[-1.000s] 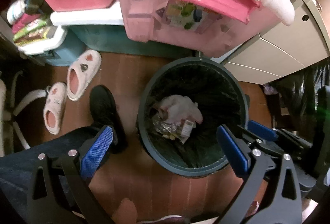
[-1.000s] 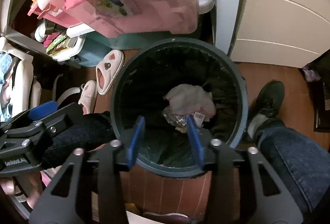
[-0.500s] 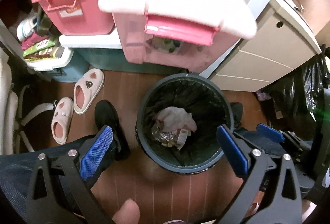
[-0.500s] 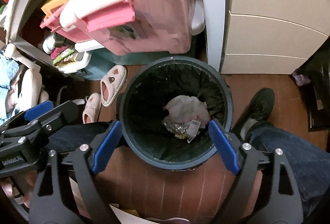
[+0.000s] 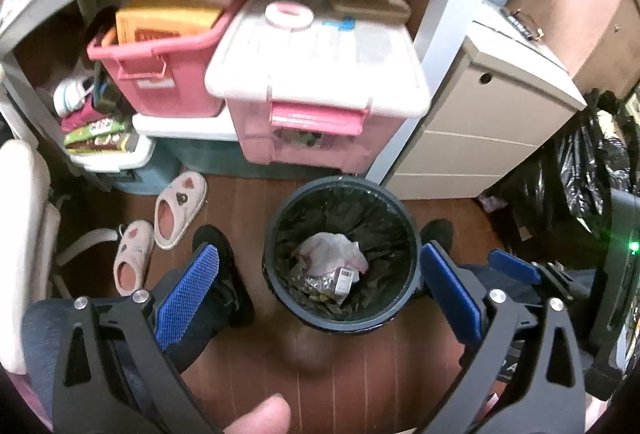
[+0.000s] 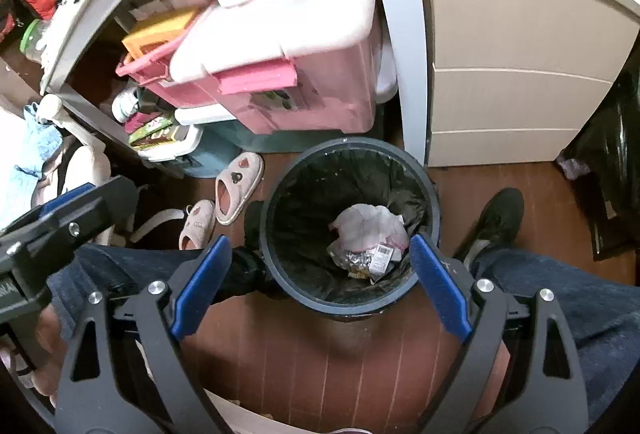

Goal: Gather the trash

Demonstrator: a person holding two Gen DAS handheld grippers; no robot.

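From my left wrist view, the left claw stands wide apart and empty above the trash bin; the crumpled trash lies at the bottom of its black liner. My worry: a slipper and my shoe sit near the bin, so a careless swing could kick it over.

From my right wrist view, the right claw has just been opening and now gapes wide, nothing between its pads. The trash rests inside the bin. I may clip the counter leg just behind.
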